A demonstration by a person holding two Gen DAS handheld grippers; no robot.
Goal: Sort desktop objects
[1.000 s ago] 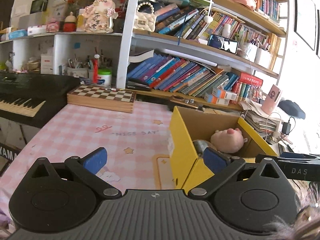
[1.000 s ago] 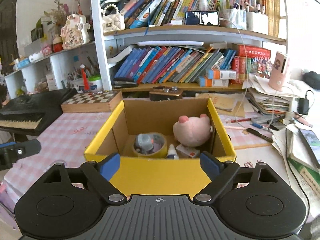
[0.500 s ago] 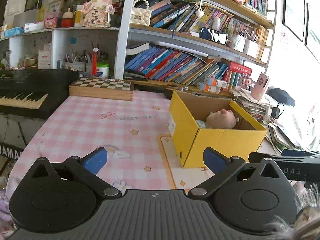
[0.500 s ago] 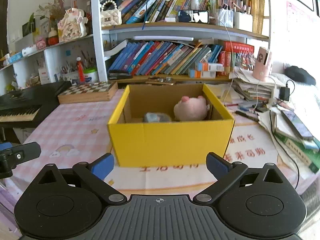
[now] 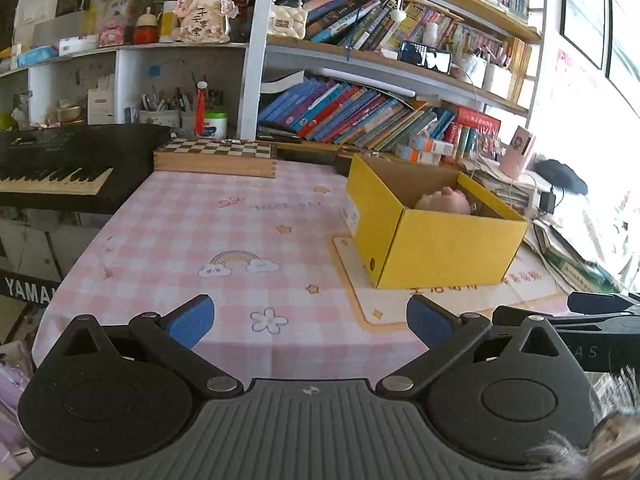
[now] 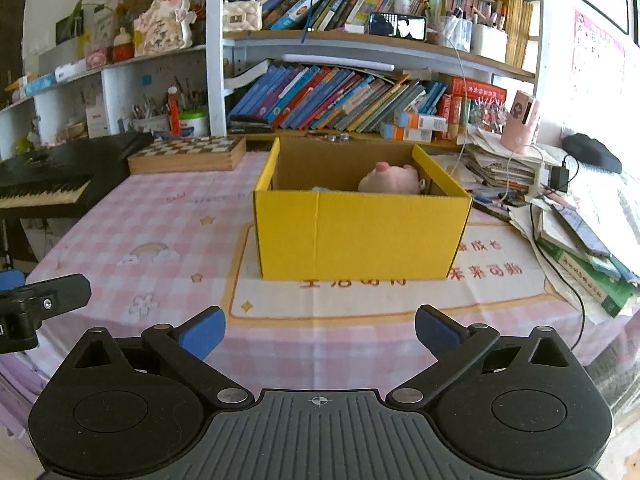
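A yellow cardboard box (image 6: pixel 360 232) stands on the pink checked tablecloth (image 6: pixel 160 240). A pink plush pig (image 6: pixel 390 179) lies inside it, its top showing above the rim. The box (image 5: pixel 440 248) and the pig (image 5: pixel 442 201) also show in the left wrist view, to the right. My left gripper (image 5: pixel 310 320) is open and empty, low over the near edge of the table, left of the box. My right gripper (image 6: pixel 320 330) is open and empty, in front of the box and well back from it.
A wooden chessboard box (image 6: pixel 188 154) lies at the back. A black keyboard (image 5: pixel 56 168) is at the left. Stacks of books and papers with cables (image 6: pixel 580 232) crowd the right edge. Bookshelves (image 6: pixel 340 96) rise behind the table.
Both grippers have drawn back from the box toward the near edge of the table and sunk lower. The box now looks smaller and its inside is mostly hidden.
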